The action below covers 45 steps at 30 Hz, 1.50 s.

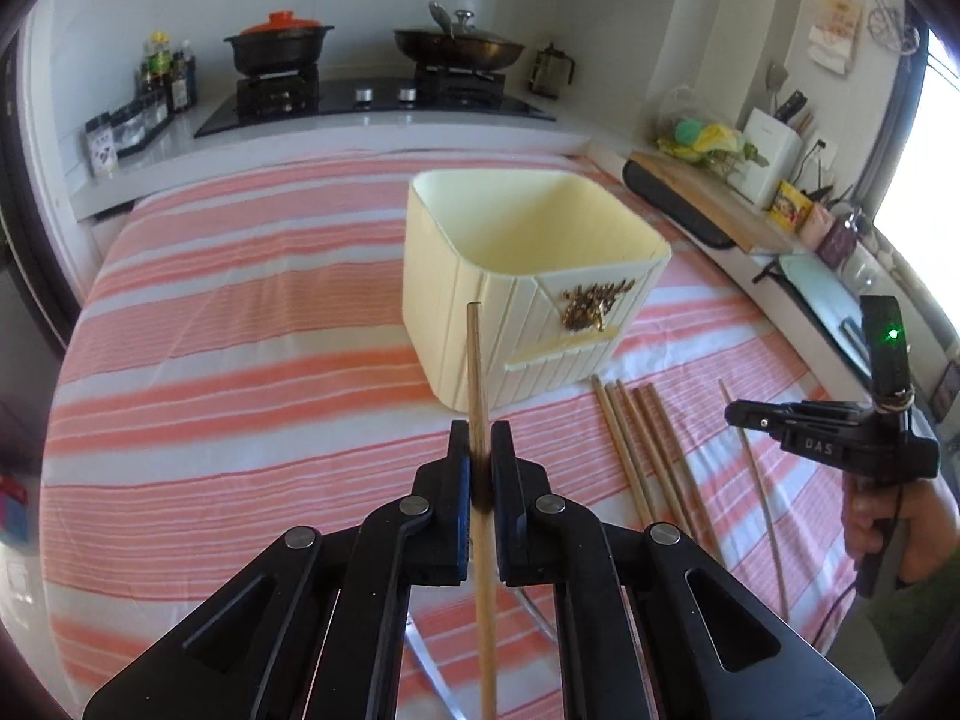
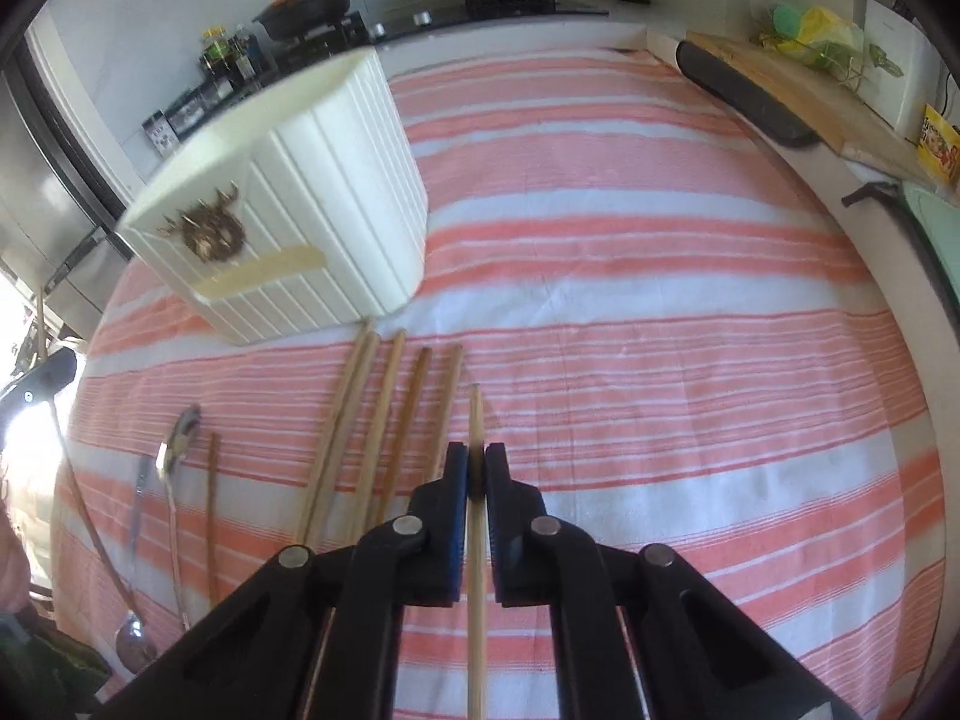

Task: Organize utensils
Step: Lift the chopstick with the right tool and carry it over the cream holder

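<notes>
Two grippers, each clamped on one wooden chopstick. Left gripper (image 1: 480, 444) had its jaws pressed tight on a chopstick (image 1: 477, 372), which ran up between the fingers; its tip overlapped the near wall of the cream utensil holder (image 1: 456, 276) in the left wrist view. Whether tip touched the holder: cannot tell. Right gripper (image 2: 476, 468) likewise clenched on a second chopstick (image 2: 475, 420), tip pointing away over the striped cloth (image 2: 660, 360), just right of the loose row.

Holder was a ribbed, square-ish cream tub with a gold ornament (image 1: 594, 306) on one face, standing upright on the pink-and-white striped cloth, open top, inside looked bare as far as visible. Five loose chopsticks (image 2: 384, 420) lay side by side on the cloth near the holder's base, roughly parallel, ends close to the tub. Left of them in the right wrist view: another single chopstick (image 2: 211, 498), a metal spoon (image 2: 174, 450), and a long-handled ladle (image 2: 129, 642) lying flat on the cloth.

Right gripper also showed in the left wrist view at the right edge, held by a hand (image 1: 882, 522), green light on its mount.

Background: stove (image 1: 372, 102) with a black pot with orange lid (image 1: 279, 42) and a frying pan (image 1: 459, 48); sauce bottles (image 1: 168, 72) at left; wooden cutting board (image 1: 702, 192) at right.
</notes>
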### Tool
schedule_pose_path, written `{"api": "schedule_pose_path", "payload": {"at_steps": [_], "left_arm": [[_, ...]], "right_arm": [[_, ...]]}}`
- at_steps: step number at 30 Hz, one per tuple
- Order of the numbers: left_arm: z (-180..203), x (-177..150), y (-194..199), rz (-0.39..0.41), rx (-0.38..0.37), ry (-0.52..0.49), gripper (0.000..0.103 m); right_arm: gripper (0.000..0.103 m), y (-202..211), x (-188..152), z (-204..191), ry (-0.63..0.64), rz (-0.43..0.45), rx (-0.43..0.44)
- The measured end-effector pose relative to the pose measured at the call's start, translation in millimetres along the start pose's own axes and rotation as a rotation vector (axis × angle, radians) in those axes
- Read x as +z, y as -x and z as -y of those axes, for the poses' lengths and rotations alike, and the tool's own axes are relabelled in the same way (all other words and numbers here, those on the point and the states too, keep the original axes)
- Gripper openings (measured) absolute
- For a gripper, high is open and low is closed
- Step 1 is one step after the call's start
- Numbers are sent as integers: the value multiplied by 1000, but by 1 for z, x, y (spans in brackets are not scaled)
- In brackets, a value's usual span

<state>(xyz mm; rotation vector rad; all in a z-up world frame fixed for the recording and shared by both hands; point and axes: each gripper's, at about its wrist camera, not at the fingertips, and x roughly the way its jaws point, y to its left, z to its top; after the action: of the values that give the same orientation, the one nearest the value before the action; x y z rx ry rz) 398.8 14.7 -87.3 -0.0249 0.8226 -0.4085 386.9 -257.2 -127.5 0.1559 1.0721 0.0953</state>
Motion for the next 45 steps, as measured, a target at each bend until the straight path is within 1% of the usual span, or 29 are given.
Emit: {"api": "schedule_pose_path", "payload": {"at_steps": [2,5,9,12,15,18,24,28,35,38,42,43,45], "left_arm": [[1,4,20,39,4,6,4],[2,6,48,93,16,4,4],[5,4,77,145,29,9,4],[6,2,91,165,30,26,4],[11,3,103,180,40,28,4],[15,9,113,191,36,28,4],[23,31,131,220,26,12,4],[27,57,136,254,36,-2,4],[32,118,128,321,37,-10,4],[34,143,117,348,55,-18,4],[35,166,88,344,75,-22,4],[34,170,78,335,76,-20,4],[29,176,56,312,67,3,4]], "right_arm": [[6,27,1,-6,9,61,44],[6,70,1,-21,47,154,87],[6,122,-13,-36,108,275,108],[6,151,-22,-45,145,360,106],[6,170,-26,-51,172,433,100],[6,186,-24,-50,179,471,110],[6,203,-4,-47,176,501,129],[6,211,17,-52,201,531,124],[6,221,77,-69,238,606,121],[6,219,106,-80,251,630,125],[6,202,141,-95,273,647,125],[6,195,148,-98,277,642,126],[6,172,162,-103,281,602,133]]}}
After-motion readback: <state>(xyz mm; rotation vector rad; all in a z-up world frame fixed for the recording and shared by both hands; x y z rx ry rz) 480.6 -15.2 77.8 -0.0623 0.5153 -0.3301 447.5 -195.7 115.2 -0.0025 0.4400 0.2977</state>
